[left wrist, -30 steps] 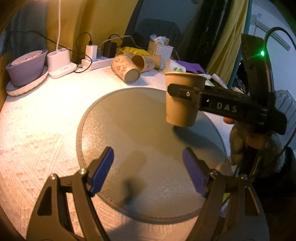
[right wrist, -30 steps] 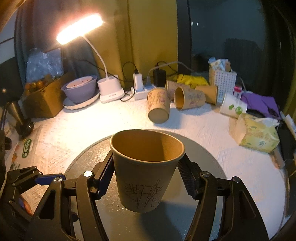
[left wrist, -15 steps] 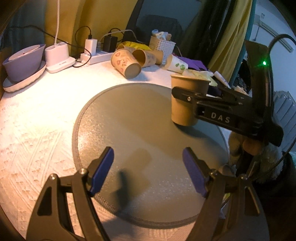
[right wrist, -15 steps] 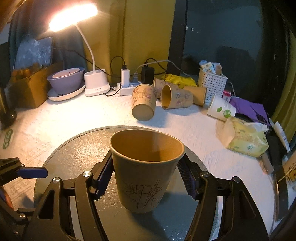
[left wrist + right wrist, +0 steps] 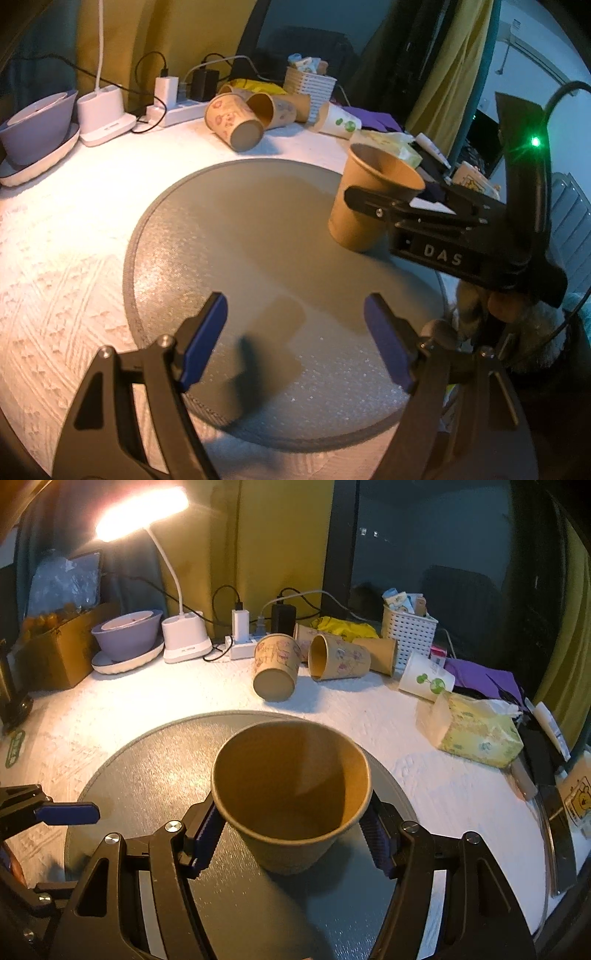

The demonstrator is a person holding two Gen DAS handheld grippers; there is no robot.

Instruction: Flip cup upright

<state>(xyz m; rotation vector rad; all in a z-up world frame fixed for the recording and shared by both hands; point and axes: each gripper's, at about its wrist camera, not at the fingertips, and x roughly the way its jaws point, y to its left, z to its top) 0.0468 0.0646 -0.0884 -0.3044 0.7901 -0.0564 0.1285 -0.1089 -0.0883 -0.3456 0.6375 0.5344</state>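
A plain brown paper cup [image 5: 291,797] stands mouth up, its base on or just above the round grey mat [image 5: 147,782]. My right gripper [image 5: 291,834] is shut on the cup, its blue pads pressing both sides. In the left wrist view the same cup [image 5: 369,199] sits at the mat's right side, tilted slightly, held by the right gripper's black fingers [image 5: 391,210]. My left gripper [image 5: 295,339] is open and empty over the mat's [image 5: 240,229] near part, apart from the cup.
Several patterned paper cups [image 5: 277,664] lie on their sides at the back of the white table. A lit desk lamp [image 5: 177,590], power strip [image 5: 240,646], purple bowl [image 5: 125,635], white basket [image 5: 408,631] and tissue pack [image 5: 472,731] ring the mat.
The right gripper has lowered the upright cup to the mat's right side and tipped it slightly toward its camera. The left gripper has stayed open.
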